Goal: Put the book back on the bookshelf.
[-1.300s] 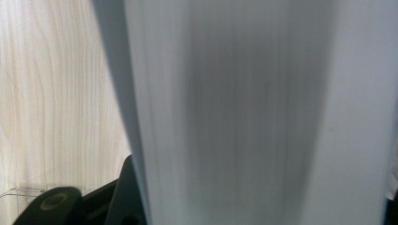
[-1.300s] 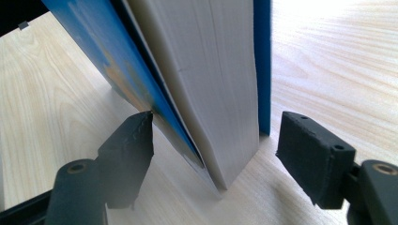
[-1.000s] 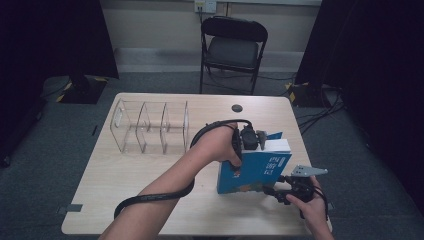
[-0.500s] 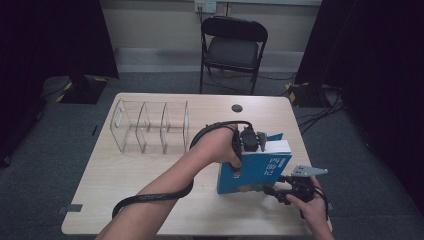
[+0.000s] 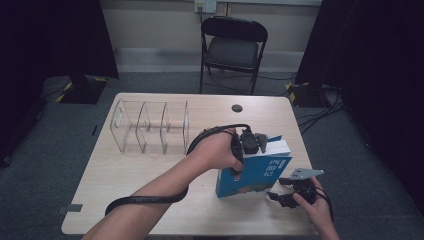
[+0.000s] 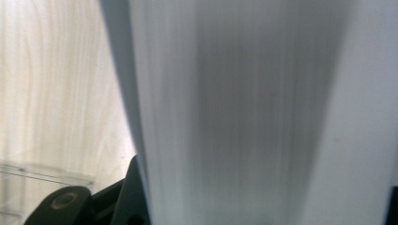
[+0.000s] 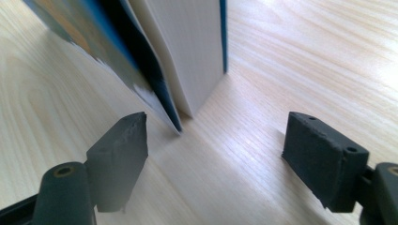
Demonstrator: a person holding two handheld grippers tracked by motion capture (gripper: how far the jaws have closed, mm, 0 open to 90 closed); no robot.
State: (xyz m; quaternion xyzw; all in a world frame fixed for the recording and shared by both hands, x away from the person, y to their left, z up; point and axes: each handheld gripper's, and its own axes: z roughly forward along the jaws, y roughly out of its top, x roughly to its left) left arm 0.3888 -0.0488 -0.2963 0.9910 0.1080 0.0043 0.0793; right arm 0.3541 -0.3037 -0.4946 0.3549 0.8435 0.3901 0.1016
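**Book held upright near the table's right edge**

We see the blue book standing on edge on the table, well to the right of the clear divider rack. Our left gripper clamps its top, jaws having just been closing on the page block. Just right of the book, our right gripper rests low, jaws wide after opening, nothing between them.

- Book: blue cover, white page block, pale printing on the front.
- Pose: stands upright on edge, front cover slightly splayed from the pages.
- Location: right half of the table.
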